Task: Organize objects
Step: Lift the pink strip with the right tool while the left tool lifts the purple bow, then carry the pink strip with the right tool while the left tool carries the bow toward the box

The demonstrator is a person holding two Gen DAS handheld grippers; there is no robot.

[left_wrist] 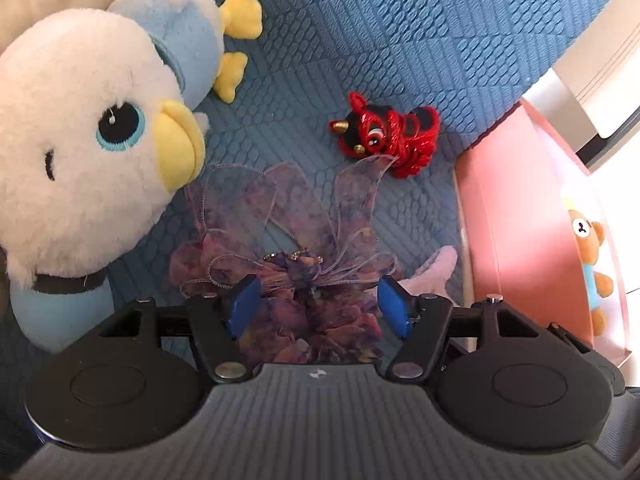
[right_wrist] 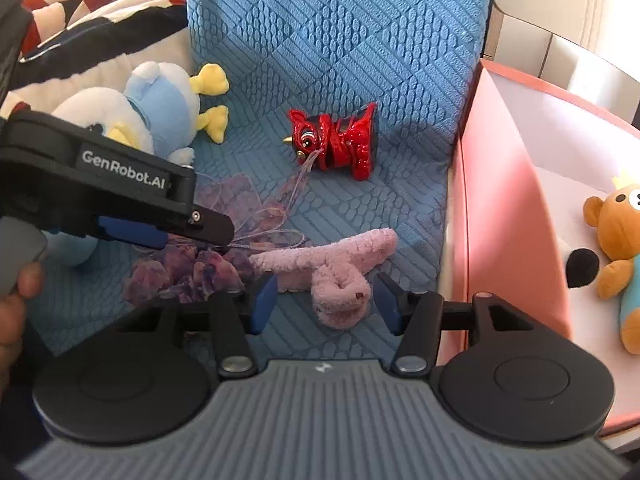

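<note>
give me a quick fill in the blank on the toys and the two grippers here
1. The left gripper straddles the ____ gauzy bow.
2. The right gripper frames a ____ plush toy.
3. The small bear lies inside the ____ box.
4. The red figurine lies on the ____ textured mat.

Missing words: purple; pink; pink; blue

Both cameras sit just behind their jaws, tilted steeply down and close over the blue mat (left_wrist: 360, 40). The left view hangs over the purple bow (left_wrist: 296, 280); the right view looks from nearer the mat's pink-box (right_wrist: 500, 200) edge. They share the red toy (right_wrist: 336, 140), bow, probably the same pink plush (right_wrist: 332, 268).
</note>
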